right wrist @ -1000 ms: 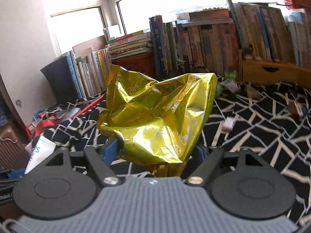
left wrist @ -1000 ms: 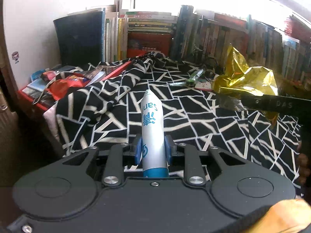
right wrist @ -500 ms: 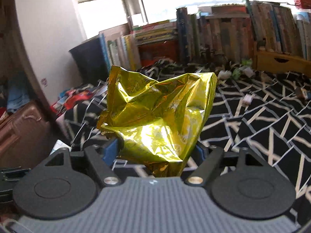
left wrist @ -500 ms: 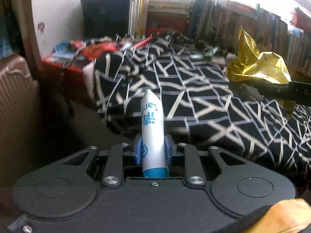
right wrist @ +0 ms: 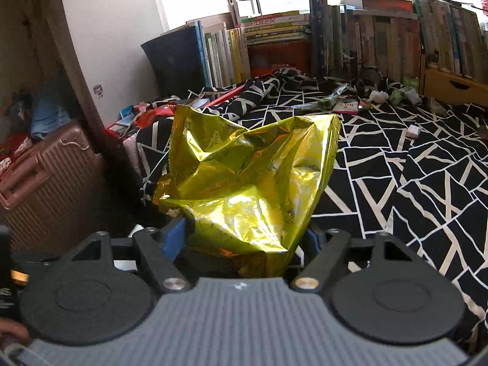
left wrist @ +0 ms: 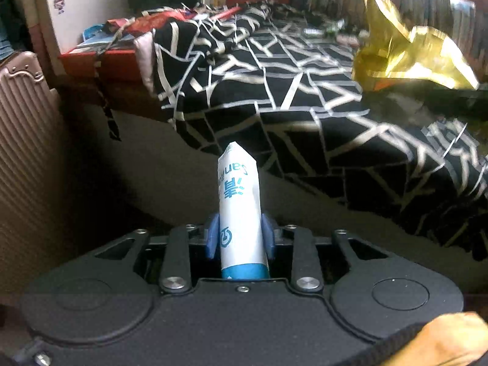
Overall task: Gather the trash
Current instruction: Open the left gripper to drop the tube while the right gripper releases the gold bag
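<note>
My left gripper [left wrist: 241, 238] holds a white tube with blue print [left wrist: 239, 201], which stands up between the blue pads. Its jaws are opening, though the pads still lie against the tube's sides. It hangs past the edge of the bed, over dark floor. My right gripper [right wrist: 244, 238] is shut on a crumpled gold foil bag [right wrist: 250, 183], its pads pressed into the bag's lower corners. In the left wrist view the same gold foil bag [left wrist: 405, 58] floats at the upper right, over the bed.
A black-and-white patterned bed cover [right wrist: 427, 183] fills the right side. Small litter [right wrist: 344, 103] lies near the row of books [right wrist: 335, 39] behind. A ribbed pink suitcase [left wrist: 24, 152] stands left, beside a red box [left wrist: 100, 58] of clutter. A hand [left wrist: 451, 338] shows at the bottom right.
Both grippers have swung left off the bed towards its edge and the suitcase, each still carrying its item. The left one has also dipped down.
</note>
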`<state>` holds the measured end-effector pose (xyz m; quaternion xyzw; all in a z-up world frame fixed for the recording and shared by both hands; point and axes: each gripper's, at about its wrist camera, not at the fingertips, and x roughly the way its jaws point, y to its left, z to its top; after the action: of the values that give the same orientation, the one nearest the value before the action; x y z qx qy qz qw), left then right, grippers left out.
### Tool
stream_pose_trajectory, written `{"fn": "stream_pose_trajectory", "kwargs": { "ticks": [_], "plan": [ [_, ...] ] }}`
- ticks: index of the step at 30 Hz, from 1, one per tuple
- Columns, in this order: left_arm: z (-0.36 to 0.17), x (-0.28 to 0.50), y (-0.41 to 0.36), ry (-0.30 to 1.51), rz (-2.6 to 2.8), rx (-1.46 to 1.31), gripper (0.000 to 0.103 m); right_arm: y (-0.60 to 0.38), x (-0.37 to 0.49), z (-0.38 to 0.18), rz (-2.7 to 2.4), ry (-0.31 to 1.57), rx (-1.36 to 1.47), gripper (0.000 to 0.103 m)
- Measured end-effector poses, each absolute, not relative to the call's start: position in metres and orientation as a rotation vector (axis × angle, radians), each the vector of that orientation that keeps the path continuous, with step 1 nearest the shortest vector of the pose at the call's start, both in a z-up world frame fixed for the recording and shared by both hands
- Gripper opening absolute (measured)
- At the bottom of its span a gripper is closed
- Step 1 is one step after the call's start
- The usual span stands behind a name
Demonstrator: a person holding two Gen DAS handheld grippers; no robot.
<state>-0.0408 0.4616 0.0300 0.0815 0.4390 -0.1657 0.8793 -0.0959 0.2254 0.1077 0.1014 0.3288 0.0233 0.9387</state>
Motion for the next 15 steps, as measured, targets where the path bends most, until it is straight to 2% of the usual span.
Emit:
{"fn": "stream_pose_trajectory", "kwargs": {
  "ticks": [6, 8, 15],
  "plan": [
    [0.005, -0.025, 0.449, 0.961, -0.390, 0.210, 0.029, 0.231, -0.096, 0.104, 0.025, 0.695, 0.191, 0.075],
    [0.002, -0.023, 0.446, 0.957, -0.391, 0.216, 0.044, 0.231, -0.098, 0.103, 0.017, 0.699, 0.190, 0.075],
    [0.007, -0.018, 0.449, 0.906, -0.383, 0.209, 0.052, 0.234, -0.101, 0.100, 0.011, 0.718, 0.179, 0.074]
  ]
}}
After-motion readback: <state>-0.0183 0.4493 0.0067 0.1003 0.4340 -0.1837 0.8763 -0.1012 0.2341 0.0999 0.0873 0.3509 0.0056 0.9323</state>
